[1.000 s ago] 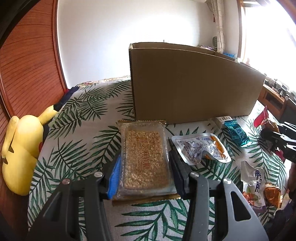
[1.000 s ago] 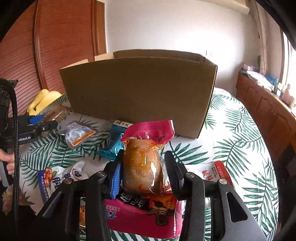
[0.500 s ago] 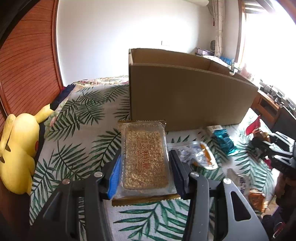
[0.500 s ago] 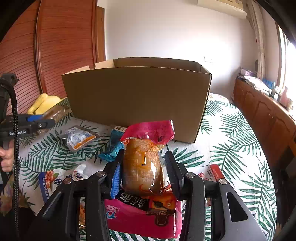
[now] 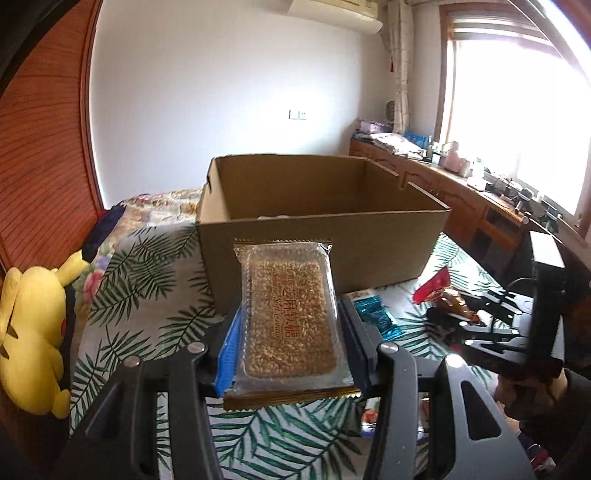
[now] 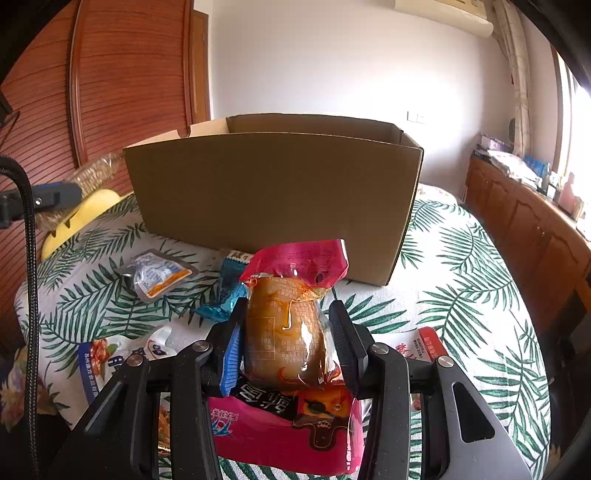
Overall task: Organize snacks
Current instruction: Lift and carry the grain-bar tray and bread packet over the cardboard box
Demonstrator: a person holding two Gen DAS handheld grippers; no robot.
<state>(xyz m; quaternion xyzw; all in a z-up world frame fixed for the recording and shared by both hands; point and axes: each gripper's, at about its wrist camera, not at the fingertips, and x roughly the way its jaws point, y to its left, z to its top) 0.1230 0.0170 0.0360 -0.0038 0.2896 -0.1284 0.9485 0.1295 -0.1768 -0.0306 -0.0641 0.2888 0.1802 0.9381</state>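
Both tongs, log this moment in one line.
left tongs: shut on grain bar pack | right tongs: shut on pink pouch | cardboard box: open

A home bedroom: leaf-print bedspread (image 6: 461, 266), yellow plush toy (image 5: 29, 332), wall air conditioner (image 5: 332, 11), curtained window (image 5: 517, 92).

Open cardboard box (image 5: 325, 206) top seemingly clear; near wall (image 6: 273, 206) blocks.

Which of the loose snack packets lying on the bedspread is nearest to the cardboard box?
The shiny teal foil packet, right by the brown cardboard box; the clear orange-printed pouch lies farther away.
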